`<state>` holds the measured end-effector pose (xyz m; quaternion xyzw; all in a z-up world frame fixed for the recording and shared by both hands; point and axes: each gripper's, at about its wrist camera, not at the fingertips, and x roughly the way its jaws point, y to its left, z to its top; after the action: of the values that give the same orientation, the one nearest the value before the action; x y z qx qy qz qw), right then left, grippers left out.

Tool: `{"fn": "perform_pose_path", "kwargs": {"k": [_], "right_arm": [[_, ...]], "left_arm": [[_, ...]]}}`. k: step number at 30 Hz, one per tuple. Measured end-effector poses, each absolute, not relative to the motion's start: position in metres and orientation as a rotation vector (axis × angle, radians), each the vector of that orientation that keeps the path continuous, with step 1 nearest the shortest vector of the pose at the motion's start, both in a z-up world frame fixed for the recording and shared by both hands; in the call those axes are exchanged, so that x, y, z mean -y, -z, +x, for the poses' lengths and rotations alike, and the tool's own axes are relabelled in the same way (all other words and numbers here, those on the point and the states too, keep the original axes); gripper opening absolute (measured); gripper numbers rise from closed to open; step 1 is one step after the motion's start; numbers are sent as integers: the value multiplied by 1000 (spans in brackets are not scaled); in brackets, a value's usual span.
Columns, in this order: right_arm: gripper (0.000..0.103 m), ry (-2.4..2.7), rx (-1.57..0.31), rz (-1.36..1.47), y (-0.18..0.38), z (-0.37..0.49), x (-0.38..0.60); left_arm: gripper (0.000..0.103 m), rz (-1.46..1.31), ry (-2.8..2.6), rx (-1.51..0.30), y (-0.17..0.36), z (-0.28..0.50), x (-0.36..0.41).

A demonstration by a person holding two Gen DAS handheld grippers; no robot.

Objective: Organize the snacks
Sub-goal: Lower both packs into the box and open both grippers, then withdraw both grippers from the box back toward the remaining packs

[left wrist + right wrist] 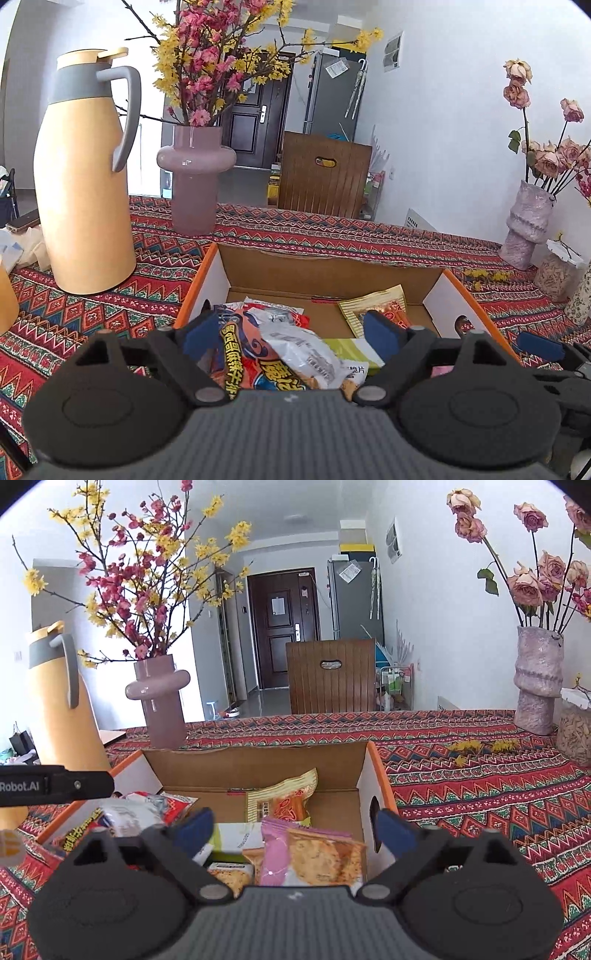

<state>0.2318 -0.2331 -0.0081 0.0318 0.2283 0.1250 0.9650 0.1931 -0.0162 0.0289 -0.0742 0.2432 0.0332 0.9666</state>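
An open cardboard box point(332, 273) with orange edges sits on the patterned tablecloth; it also shows in the right wrist view point(258, 764). Inside lie several snack packs: a red-orange pack point(243, 354), a silver-white pack point(306, 354), a yellow pack point(373, 302), a green-white pack point(351, 350). The right wrist view shows the yellow pack point(284, 797), a pink pack point(275, 853) and an orange cracker pack point(325, 856). My left gripper point(291, 336) is open over the box's left half, holding nothing. My right gripper point(295, 830) is open over the right half, empty.
A tan thermos jug point(85, 184) stands left of the box, a mauve vase with blossom branches point(195, 177) behind it. A textured vase of dried roses point(539, 679) and a jar point(574, 731) stand at the right. A wooden chair point(330, 675) is beyond the table.
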Motion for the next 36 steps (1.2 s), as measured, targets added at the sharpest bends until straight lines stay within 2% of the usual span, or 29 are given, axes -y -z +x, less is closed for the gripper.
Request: {"fn": "perform_pose_path", "kwargs": {"k": [1, 2, 36], "right_arm": [[103, -254, -460, 65, 7, 230, 233], [103, -253, -460, 65, 6, 230, 233], [103, -333, -476, 64, -5, 171, 214]], "left_arm": [[100, -154, -73, -487, -29, 192, 16], [103, -155, -82, -479, -30, 190, 15], [103, -175, -118, -478, -35, 140, -10]]}}
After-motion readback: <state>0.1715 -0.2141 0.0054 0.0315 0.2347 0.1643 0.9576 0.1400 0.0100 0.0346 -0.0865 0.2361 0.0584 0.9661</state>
